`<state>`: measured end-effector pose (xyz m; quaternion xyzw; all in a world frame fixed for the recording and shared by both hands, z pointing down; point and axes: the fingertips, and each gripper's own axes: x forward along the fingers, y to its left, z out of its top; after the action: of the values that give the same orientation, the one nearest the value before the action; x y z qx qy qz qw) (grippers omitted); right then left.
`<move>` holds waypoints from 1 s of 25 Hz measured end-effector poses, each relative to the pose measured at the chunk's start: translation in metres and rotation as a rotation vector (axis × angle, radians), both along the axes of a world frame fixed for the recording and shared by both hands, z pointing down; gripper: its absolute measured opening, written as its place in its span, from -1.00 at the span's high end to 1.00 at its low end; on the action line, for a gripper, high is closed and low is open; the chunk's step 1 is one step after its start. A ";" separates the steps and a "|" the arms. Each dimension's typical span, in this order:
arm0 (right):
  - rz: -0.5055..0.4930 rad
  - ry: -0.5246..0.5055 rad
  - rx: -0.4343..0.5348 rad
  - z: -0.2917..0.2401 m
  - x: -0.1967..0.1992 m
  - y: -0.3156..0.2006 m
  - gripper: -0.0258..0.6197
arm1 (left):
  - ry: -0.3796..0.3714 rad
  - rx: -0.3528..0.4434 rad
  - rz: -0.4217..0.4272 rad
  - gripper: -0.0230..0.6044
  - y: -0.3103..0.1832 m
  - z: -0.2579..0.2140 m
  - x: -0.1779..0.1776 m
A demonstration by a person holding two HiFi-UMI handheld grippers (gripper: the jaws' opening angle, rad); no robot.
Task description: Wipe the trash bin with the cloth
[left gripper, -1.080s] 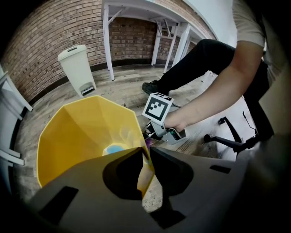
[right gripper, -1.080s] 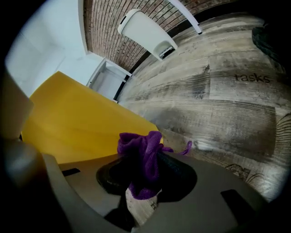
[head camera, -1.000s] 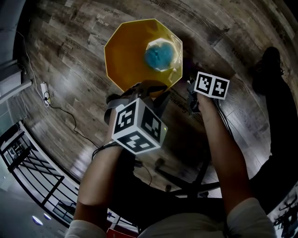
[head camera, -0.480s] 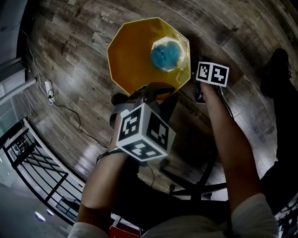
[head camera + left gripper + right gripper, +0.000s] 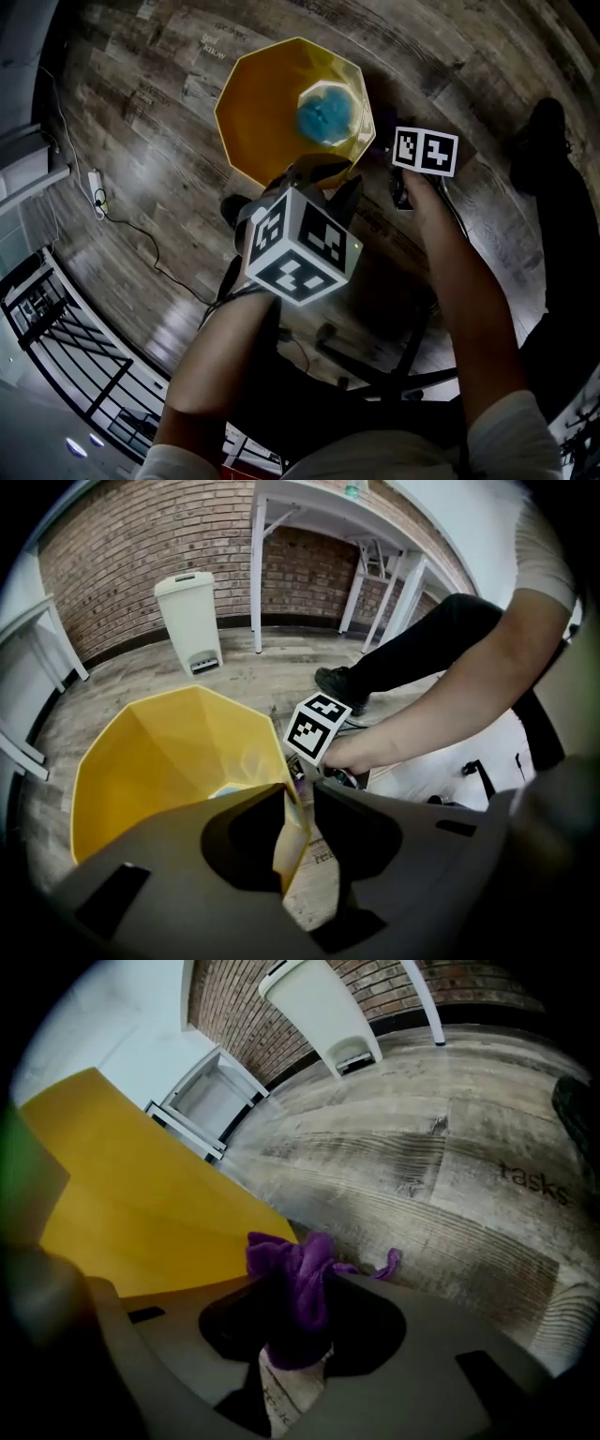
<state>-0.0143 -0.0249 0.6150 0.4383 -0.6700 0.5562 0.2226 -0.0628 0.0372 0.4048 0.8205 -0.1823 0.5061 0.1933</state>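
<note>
Weathered wood planks cover the floor (image 5: 141, 141), and a brick wall (image 5: 122, 546) with a white pedal bin (image 5: 190, 621) before it closes the far side of the room. At far left in the head view, a thin cable (image 5: 131, 230) trails across the boards.

Left of centre stands the trash bin (image 5: 272, 103), yellow and eight-sided, upright on the floor. Something blue (image 5: 326, 111) lies at its bottom; we cannot tell what.

Our left tongs (image 5: 297, 789) point steeply down at the near rim of the trash bin. The yellow wall runs between the jaws, which are clamped on it, though they have just been easing a little wider.

To the right, just outside the trash bin's right wall, our right tongs (image 5: 298, 1290) are pinched on the cloth (image 5: 291, 1262), a purple bunch that pokes out past the jaw tips. It sits close to the yellow outer face; we cannot tell whether it touches.

We judge the wipe of the outer wall to be about to begin. To do it well, we should firm up the left hold so the trash bin does not slide or tip. We should also lead with the soft bunch rather than the hard jaw tips, press it flat, and stroke one facet at a time from the rim down.
</note>
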 end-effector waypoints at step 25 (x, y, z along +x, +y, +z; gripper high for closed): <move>0.319 -0.408 0.278 -0.222 -0.014 0.066 0.52 | -0.225 0.033 0.215 0.87 0.012 0.023 -0.037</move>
<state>-0.0280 0.0409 0.3930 0.4435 -0.6934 0.5637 -0.0689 -0.0998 0.0490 0.4279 0.7764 -0.1224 0.6096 0.1028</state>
